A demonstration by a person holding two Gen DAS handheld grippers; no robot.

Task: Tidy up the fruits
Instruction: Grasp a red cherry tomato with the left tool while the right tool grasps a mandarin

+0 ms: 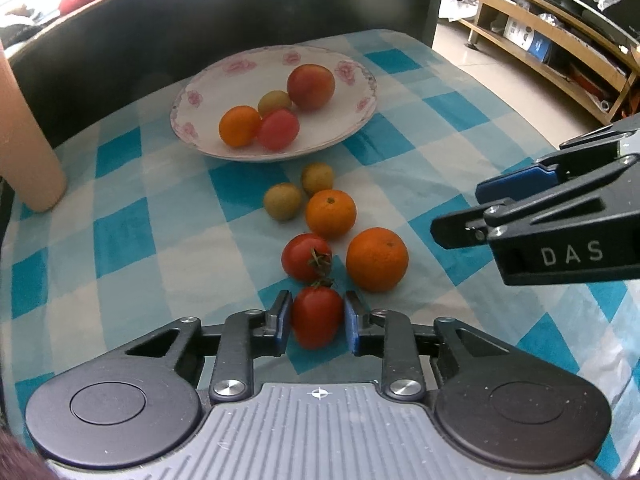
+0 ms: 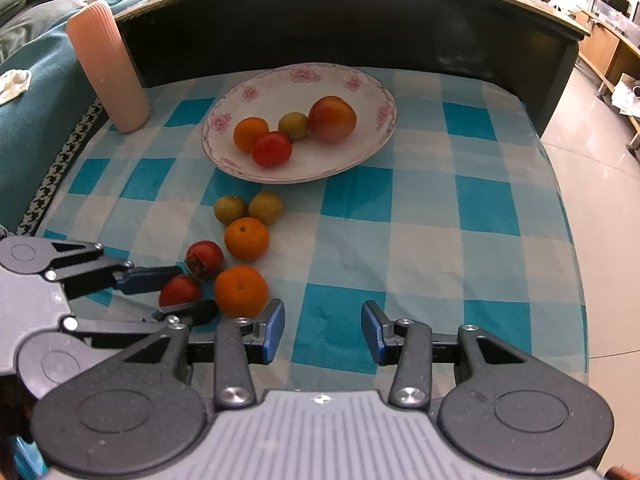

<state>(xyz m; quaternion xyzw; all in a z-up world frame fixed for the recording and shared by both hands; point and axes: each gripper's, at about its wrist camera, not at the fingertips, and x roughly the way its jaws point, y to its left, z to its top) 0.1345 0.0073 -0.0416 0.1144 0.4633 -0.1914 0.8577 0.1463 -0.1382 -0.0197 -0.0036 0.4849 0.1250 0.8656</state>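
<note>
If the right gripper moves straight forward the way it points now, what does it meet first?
Probably nothing at first: the right gripper is open over bare checkered cloth. Further along this line lies the right rim of the plate, though depth is unclear.

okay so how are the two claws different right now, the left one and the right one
The left claw has its pads on either side of a small red tomato, seemingly touching it on the checked cloth; the right claw is spread wider around nothing. The left sits among the loose fruit; the right is over bare cloth beside it. Both have blue pads and point toward the plate.
</note>
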